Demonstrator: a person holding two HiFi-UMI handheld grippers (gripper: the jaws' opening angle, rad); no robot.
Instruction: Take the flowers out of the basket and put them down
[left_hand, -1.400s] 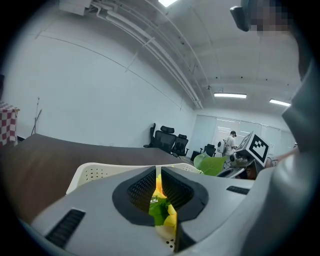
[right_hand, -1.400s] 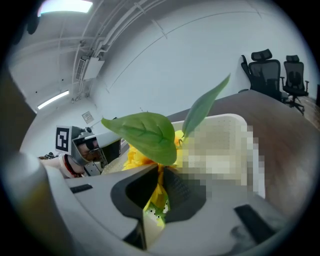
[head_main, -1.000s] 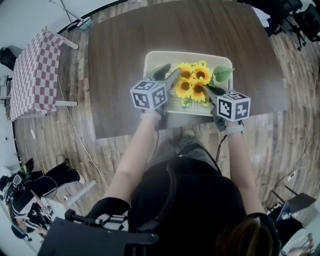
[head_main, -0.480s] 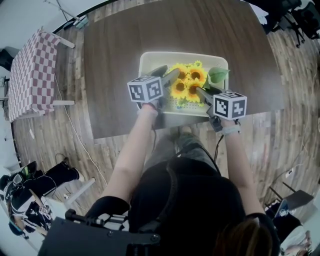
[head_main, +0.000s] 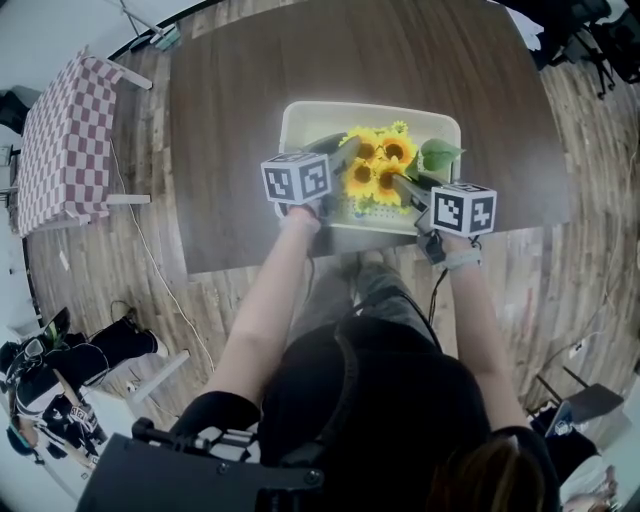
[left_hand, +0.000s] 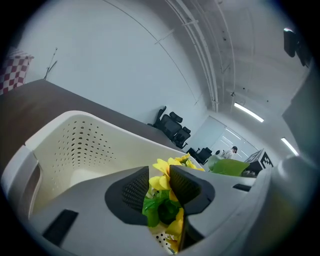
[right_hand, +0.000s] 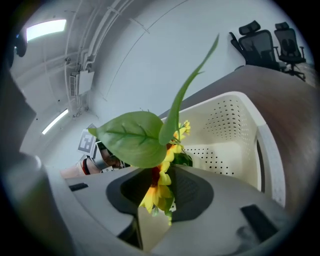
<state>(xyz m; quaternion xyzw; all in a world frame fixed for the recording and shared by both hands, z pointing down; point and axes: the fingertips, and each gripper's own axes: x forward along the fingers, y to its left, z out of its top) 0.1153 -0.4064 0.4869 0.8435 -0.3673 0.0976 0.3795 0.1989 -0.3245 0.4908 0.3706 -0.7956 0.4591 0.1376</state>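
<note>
Closing in from 7 and 5 o'clock, left claw (head_main: 344, 156) and right claw (head_main: 401, 186) are pinching the flowers (head_main: 381, 163); lifting them out of the basket (head_main: 300, 122) is looking imminent.

Stems of the yellow artificial sunflowers (head_main: 383, 180) buried beneath their own blooms in the head view, far edge of the dark wooden counter (head_main: 250, 90) cut off at the top, distant black office chairs (left_hand: 172, 127) too small to detail.

Flowers (head_main: 378, 170) yellow, leaf (head_main: 441, 154) green; basket (head_main: 300, 122) cream, dotted holes; table (head_main: 350, 55) dark brown; cloth (head_main: 55, 140) red-white checked.
</note>
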